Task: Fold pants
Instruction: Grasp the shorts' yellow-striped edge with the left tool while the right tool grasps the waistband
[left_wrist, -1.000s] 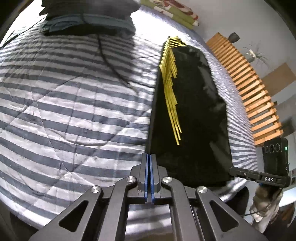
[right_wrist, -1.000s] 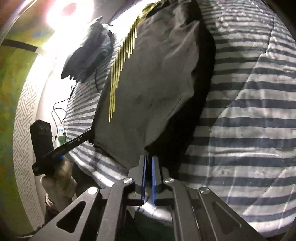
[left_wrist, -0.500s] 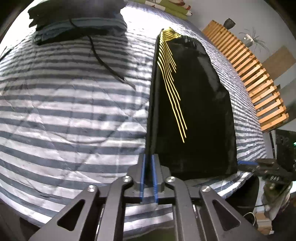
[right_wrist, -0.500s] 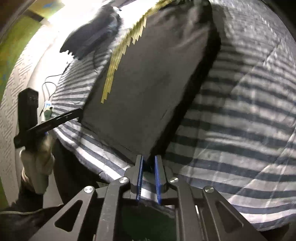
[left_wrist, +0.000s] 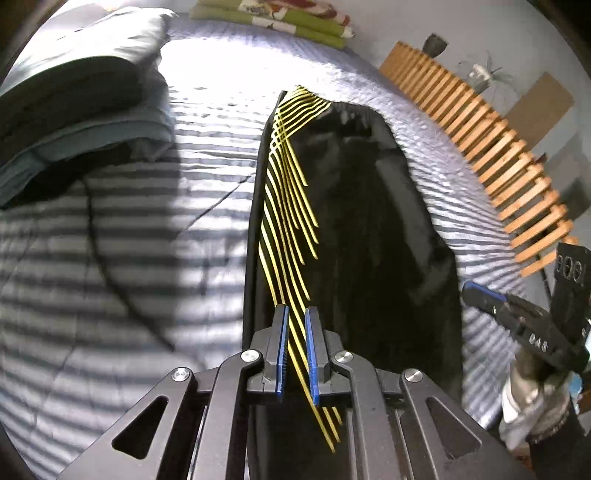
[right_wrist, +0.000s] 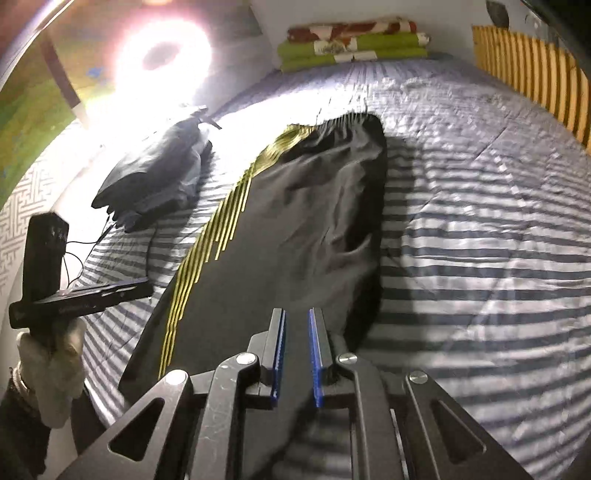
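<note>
Pants (left_wrist: 373, 236): 1 pr, black, laid lengthwise on bed. Yellow stripes (left_wrist: 284, 221) down one side: approx 8–10, too close together for exact count.

Grippers: 2. Left gripper (left_wrist: 295, 347), 2 blue pads w/ gap between. Right gripper (right_wrist: 296, 350), 2 blue pads, also apart. Gloved hands: 2, 1 per view (left_wrist: 532, 402) (right_wrist: 51, 373).

Bedspread (right_wrist: 480, 258): 1, striped grey/white; stripes not counted.

Folded clothes pile (left_wrist: 74, 122): 1 stack, approx 2–3 items, layers hard to separate.

Folded blankets (right_wrist: 351, 44) at far end: 1 stack, 3 layers or so.

Slatted wood panel (left_wrist: 480, 147): 1; slats many, uncounted.

Ring light (right_wrist: 162, 55): 1. Cable (left_wrist: 107, 266) on bed: 1 visible.
</note>
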